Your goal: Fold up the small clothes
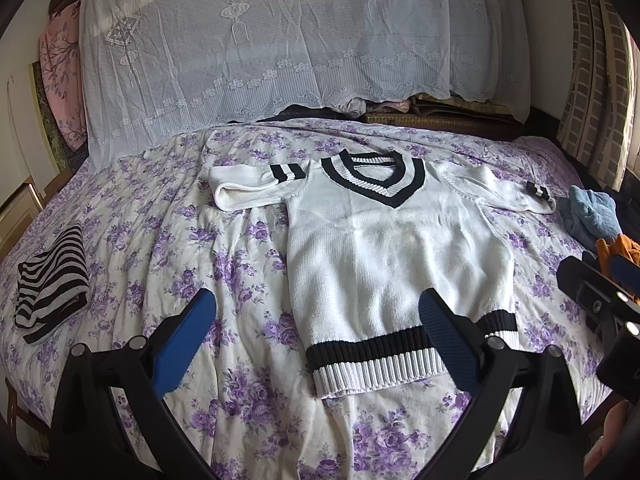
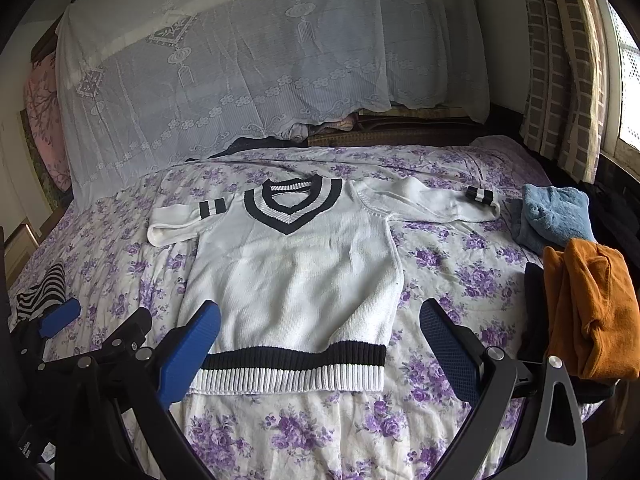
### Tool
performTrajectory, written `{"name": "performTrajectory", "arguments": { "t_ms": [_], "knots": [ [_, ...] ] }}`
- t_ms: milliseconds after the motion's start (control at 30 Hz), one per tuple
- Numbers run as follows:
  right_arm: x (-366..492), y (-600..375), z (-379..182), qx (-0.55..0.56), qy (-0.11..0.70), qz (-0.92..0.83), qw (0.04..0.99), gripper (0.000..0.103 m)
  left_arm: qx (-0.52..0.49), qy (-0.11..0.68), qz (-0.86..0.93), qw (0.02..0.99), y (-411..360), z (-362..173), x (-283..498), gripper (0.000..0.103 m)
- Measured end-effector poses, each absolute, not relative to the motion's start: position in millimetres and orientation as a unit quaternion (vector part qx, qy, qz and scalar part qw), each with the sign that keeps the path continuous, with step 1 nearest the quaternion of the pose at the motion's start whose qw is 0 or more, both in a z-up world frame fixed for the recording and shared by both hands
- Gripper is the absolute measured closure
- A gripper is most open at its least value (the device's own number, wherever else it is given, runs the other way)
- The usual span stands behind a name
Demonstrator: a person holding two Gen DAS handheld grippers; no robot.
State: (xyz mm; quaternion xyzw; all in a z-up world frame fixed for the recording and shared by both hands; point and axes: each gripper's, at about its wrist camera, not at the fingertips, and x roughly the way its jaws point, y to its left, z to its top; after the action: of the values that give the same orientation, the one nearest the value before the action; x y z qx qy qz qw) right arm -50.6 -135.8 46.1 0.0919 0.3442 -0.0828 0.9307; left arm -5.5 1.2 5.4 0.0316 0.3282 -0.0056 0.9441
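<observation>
A white knit sweater (image 1: 384,248) (image 2: 296,276) with a black-and-white V-neck and striped hem lies flat, face up, on the floral bedspread (image 1: 224,248) (image 2: 452,272). Both sleeves are spread sideways. My left gripper (image 1: 316,320) hovers open above the hem's left corner, with nothing between its blue pads. My right gripper (image 2: 320,328) also stands open, just above the hem's right half. In the right wrist view the left gripper (image 2: 60,320) shows at the lower left. The right gripper (image 1: 600,292) appears at the right edge of the left wrist view.
A folded zebra-striped garment (image 1: 52,284) (image 2: 42,292) lies at the bed's left. A blue towel-like cloth (image 1: 592,216) (image 2: 556,216) and an orange garment (image 2: 592,308) (image 1: 620,252) sit at the right edge. A lace cover (image 1: 280,48) drapes the headboard; a checked curtain (image 2: 560,72) hangs right.
</observation>
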Motion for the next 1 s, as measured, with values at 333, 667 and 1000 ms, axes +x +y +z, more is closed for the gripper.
{"name": "performTrajectory", "arguments": {
  "t_ms": [333, 667, 1000],
  "knots": [
    [-50.9, -135.6, 45.8, 0.092, 0.344, -0.083, 0.931, 0.003, 0.031, 0.328, -0.005, 0.944, 1.3, 5.6, -5.7, 0.004],
    [-52.2, -137.8, 47.0, 0.095, 0.344, -0.084, 0.93, 0.003, 0.031, 0.331, -0.005, 0.943, 2.4, 5.2, -7.3, 0.004],
    [-51.0, -138.9, 45.3, 0.1, 0.346, -0.082, 0.929, 0.003, 0.029, 0.335, -0.005, 0.942, 8.7, -8.7, -11.7, 0.004]
  ]
}}
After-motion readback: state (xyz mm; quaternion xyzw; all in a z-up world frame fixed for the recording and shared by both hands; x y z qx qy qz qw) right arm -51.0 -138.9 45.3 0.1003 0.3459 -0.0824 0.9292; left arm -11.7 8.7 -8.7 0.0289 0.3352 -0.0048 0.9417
